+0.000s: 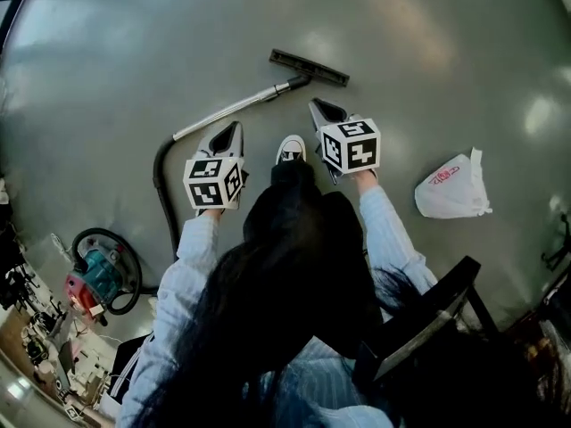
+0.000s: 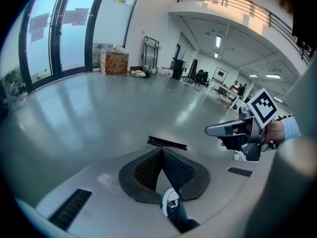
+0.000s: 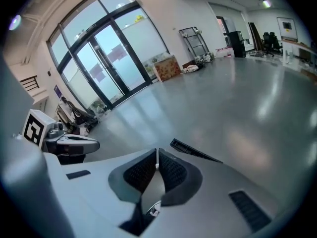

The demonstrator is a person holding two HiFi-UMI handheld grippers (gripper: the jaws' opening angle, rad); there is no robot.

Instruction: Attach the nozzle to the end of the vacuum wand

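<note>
Left gripper point(image 2: 162, 150): jaws together, pads meeting at the tip, nothing between them. Right gripper point(image 3: 157, 152): jaws likewise pressed together and empty. Both are held off the floor point(image 1: 134, 52), pointing forward and down, side by side, with the person's shoe point(image 1: 291, 150) between them.

Left gripper view: the nozzle point(image 2: 167, 143) lies on the floor just past the closed tips, at 12 o'clock. The right gripper shows at 3 o'clock, apart from the left.

Right gripper view: the nozzle point(image 3: 190, 150) sits at about 1 o'clock of the tips, partly behind the jaw housing. The left gripper shows at 9 o'clock.

Head view: the nozzle point(image 1: 310, 67), a flat black bar, lies at 12 o'clock, beyond both grippers and touching neither. The vacuum wand point(image 1: 232, 110), a silver tube, runs from its neck down toward 8 o'clock; wand end and nozzle look joined. At the wand's near end a dark hose point(image 1: 161, 185) curves on toward 7 o'clock to the vacuum body point(image 1: 100, 275), teal and red, near the frame's 8 o'clock edge.

A white plastic bag point(image 1: 451, 190) lies on the floor at 3 o'clock, well apart from the right gripper. A dark chair frame point(image 1: 428, 319) stands at 5 o'clock.
</note>
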